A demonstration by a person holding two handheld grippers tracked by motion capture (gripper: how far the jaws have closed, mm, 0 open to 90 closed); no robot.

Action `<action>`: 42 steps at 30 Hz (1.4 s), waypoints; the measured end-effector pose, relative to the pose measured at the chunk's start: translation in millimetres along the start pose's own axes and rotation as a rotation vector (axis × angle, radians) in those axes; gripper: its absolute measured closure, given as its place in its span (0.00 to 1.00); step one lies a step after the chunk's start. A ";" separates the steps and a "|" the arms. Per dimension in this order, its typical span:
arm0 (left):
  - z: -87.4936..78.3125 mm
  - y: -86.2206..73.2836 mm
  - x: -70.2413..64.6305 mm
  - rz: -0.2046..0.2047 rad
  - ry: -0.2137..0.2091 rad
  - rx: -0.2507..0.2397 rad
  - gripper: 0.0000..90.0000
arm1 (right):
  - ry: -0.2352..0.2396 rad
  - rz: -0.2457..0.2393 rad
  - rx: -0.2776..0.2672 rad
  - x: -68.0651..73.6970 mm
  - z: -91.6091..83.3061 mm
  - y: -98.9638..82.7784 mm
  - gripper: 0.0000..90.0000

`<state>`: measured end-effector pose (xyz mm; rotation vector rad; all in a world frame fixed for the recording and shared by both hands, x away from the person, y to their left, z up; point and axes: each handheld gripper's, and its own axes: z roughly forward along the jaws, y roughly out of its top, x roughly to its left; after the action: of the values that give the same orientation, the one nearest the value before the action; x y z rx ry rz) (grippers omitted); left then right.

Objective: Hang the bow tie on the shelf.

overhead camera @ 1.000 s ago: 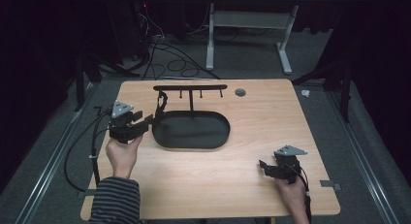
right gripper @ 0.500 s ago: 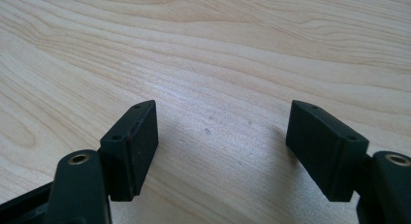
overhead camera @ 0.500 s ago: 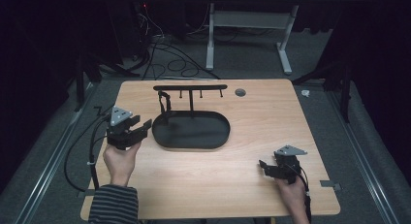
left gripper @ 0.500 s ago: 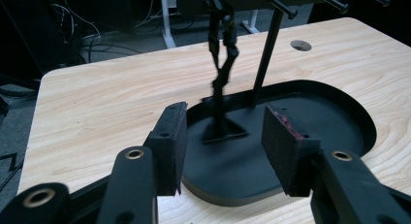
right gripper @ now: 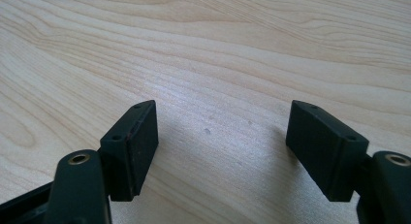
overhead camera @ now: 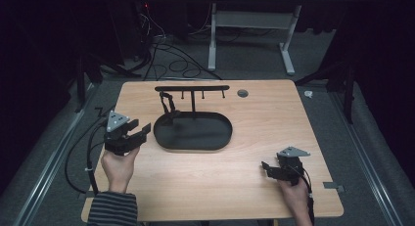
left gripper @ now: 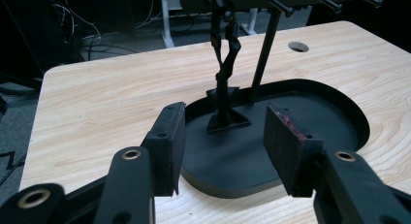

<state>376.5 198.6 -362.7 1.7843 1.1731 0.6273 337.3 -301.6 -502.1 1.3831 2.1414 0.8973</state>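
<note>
L gripper (left gripper: pixel 220 151): jaws wide apart, nothing between the pads. Straight ahead of them, just past the tips, sits the black oval tray (left gripper: pixel 334 112), w/ the dark strap (left gripper: pixel 227 64) hanging from the rack (left gripper: pixel 264 54) beyond the gap, its lower end resting on the tray floor. Vs 1 s ago, the L gripper has pulled back toward the person and away from the tray rim; probably it has let go of the strap and the hanging step looks done, or it's lining up again.

R gripper (right gripper: pixel 220 151): jaws also apart, empty, only bare table (right gripper: pixel 218 49) under and ahead; unmoved, well apart from the tray.

Count: 2 grippers, 1 tray, 1 rack w/ 4 pegs, 1 strap, 1 table.
</note>
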 end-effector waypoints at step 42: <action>-16.9 -28.3 3.6 -0.058 -0.003 -0.039 0.55 | 0.000 0.003 0.001 0.1 0.0 0.0 0.32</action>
<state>351.9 213.2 -379.5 1.7122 1.1984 0.6087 337.3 -301.5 -502.1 1.3866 2.1402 0.8973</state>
